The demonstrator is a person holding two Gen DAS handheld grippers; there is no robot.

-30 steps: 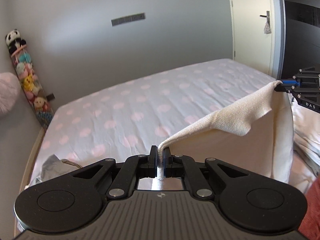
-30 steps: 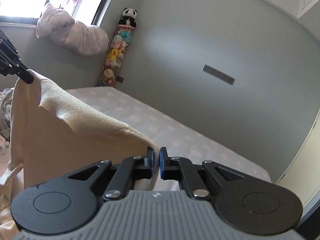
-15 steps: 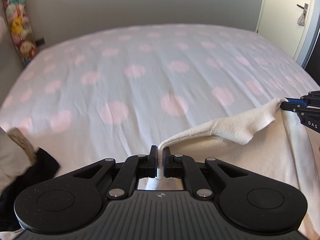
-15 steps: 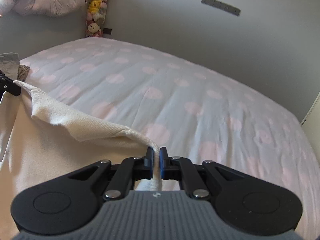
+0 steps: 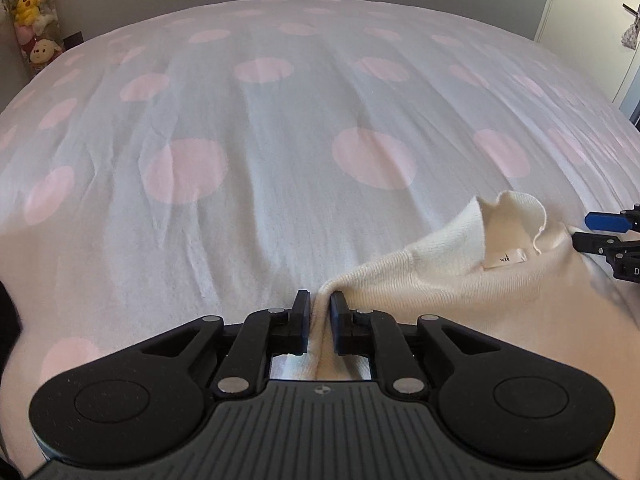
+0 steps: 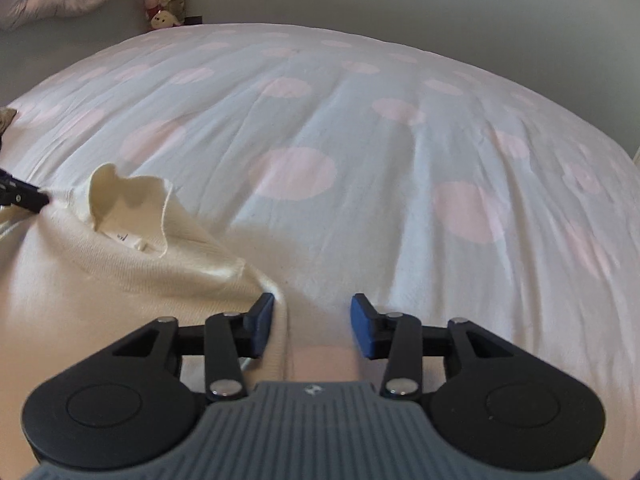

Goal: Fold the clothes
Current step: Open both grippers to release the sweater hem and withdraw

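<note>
Two hand-held grippers sit low over the bed (image 5: 280, 128), each at one shoulder of a cream knit sweater (image 5: 440, 280) that lies spread on the dotted sheet with its collar (image 5: 508, 216) and neck label (image 5: 506, 258) facing up. The left hand-held gripper (image 5: 319, 312) has its jaws just parting, with a ridge of the shoulder fabric standing between the pads, so the hold looks to be loosening rather than firm. The right hand-held gripper (image 6: 313, 320) is opening wider: its pads are well apart and the sweater's edge lies against the inner face of only one of them, no longer pinched. Holding the garment by both shoulders probably served to lay it flat and square on the bed, and letting go now suggests the spreading step is ending, with the folds themselves not yet made. Plush toys (image 5: 32, 12) hang by the far wall.
</note>
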